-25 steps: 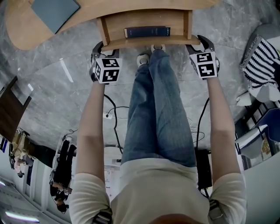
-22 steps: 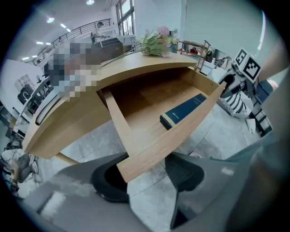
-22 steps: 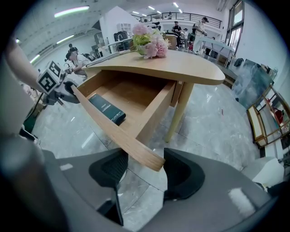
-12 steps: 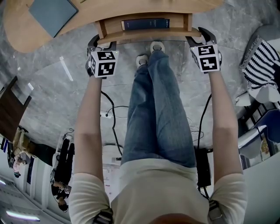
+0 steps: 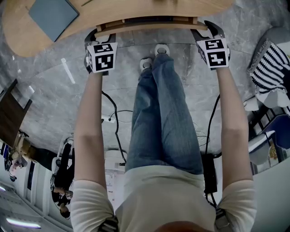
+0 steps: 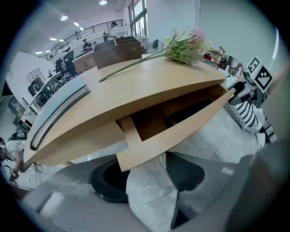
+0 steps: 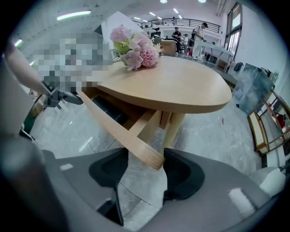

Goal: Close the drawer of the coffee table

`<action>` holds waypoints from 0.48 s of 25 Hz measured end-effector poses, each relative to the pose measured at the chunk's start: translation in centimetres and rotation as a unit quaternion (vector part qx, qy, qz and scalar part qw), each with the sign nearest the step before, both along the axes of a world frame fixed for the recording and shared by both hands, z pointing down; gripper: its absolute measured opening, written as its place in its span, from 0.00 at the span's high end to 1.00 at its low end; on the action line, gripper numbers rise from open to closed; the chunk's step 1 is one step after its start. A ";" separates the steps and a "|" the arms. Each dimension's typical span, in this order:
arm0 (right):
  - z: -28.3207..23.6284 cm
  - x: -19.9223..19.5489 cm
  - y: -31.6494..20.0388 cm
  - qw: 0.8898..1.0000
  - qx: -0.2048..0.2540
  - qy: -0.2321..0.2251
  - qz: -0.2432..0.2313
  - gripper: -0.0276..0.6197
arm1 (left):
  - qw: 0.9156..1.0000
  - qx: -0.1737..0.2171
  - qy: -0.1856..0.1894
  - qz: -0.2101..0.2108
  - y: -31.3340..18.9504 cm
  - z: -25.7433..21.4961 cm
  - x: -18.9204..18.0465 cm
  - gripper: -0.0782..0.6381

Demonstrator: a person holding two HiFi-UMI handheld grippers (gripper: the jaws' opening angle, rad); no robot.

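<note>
The left gripper (image 6: 147, 181) has its jaws wide and opening. The left end of the drawer front (image 6: 136, 158) stands in the gap, close against the left jaw, and the pads do not clamp it. The right gripper (image 7: 145, 181) also has its jaws apart. The right end of the drawer front sits between them, nearer the right jaw, and is not gripped.

Both grippers point steeply down at the front's two ends, on arms stretched out ahead.

The drawer (image 5: 149, 21) is a little way out from under the table top (image 6: 149, 86), so the head view shows only a narrow strip of it. A dark thing (image 6: 186, 113) lies inside.

Pink flowers (image 7: 136, 47) and a blue-grey book (image 5: 50, 13) lie on the top. The person's jeans (image 5: 163, 113) and shoes (image 5: 161, 48) are between the two arms, on a grey stone floor (image 5: 59, 90).
</note>
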State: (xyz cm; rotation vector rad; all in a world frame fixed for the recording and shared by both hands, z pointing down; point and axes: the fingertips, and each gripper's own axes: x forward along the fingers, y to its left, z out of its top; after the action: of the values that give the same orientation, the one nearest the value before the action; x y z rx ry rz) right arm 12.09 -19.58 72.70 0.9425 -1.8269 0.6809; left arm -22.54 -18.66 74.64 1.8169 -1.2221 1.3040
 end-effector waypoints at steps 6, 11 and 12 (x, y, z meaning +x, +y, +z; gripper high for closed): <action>0.2 0.2 -1.8 1.000 0.003 0.002 -0.002 0.58 | 1.000 0.002 0.000 -0.009 -1.6 0.1 0.1 0.55; 0.1 0.1 -2.6 1.000 0.005 0.000 -0.002 0.58 | 0.999 0.006 0.004 -0.036 -2.2 0.0 0.0 0.55; 0.0 0.1 -2.7 1.000 0.005 -0.001 -0.001 0.58 | 0.999 0.008 0.008 -0.046 -2.4 0.0 0.0 0.55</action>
State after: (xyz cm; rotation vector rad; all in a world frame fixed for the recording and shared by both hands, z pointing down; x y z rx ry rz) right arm 12.16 -22.32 72.74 0.9467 -1.8340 0.6711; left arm -22.58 -21.08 74.62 1.7580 -1.2954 1.2301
